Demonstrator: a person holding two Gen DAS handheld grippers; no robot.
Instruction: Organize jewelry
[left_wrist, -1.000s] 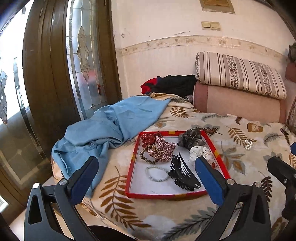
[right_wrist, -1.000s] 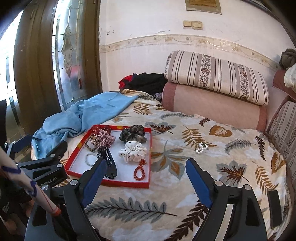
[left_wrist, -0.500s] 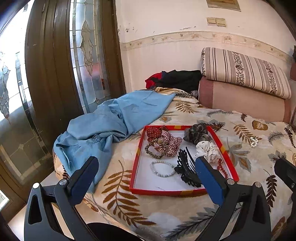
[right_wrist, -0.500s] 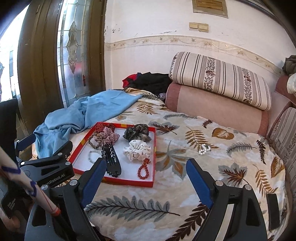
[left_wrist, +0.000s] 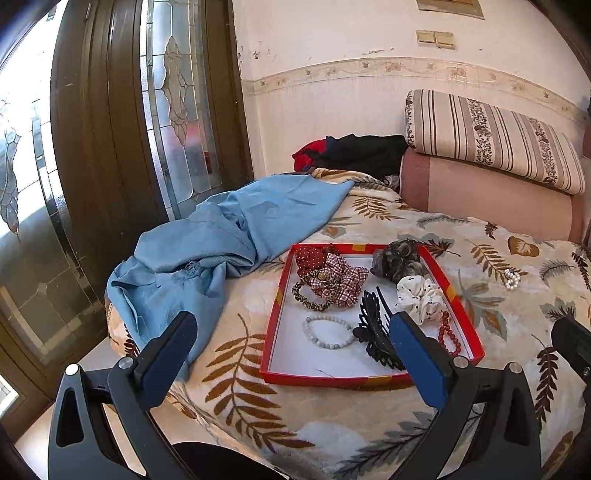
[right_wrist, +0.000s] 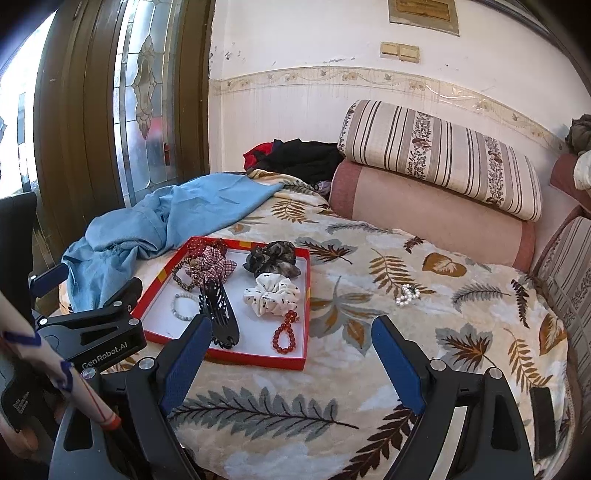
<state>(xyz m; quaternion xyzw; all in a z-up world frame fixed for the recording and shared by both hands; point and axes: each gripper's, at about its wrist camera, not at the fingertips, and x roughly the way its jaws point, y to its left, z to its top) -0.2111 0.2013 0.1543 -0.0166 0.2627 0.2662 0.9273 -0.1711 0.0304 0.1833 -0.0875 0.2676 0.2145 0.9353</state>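
A red tray (left_wrist: 275, 332) with a white floor lies on the leaf-print bed. In it are several scrunchies, among them a plaid one (left_wrist: 341, 282) and a white dotted one (left_wrist: 421, 299). It also holds a black claw clip (left_wrist: 375, 332), a white bead bracelet (left_wrist: 328, 331) and a red bead bracelet (left_wrist: 448, 336). A pearl bracelet (right_wrist: 407, 294) lies on the blanket to the right of the tray (right_wrist: 236, 356). My left gripper (left_wrist: 291, 319) hangs open before the tray's near edge, holding nothing. My right gripper (right_wrist: 291, 321) is open and empty, short of the tray's near right corner.
A blue cloth (left_wrist: 221, 236) is crumpled to the left of the tray, over the bed's edge. Striped and pink bolsters (right_wrist: 439, 184) line the wall behind. Dark clothes (right_wrist: 299, 157) lie in the far corner. A glazed wooden door (left_wrist: 110, 147) stands at left.
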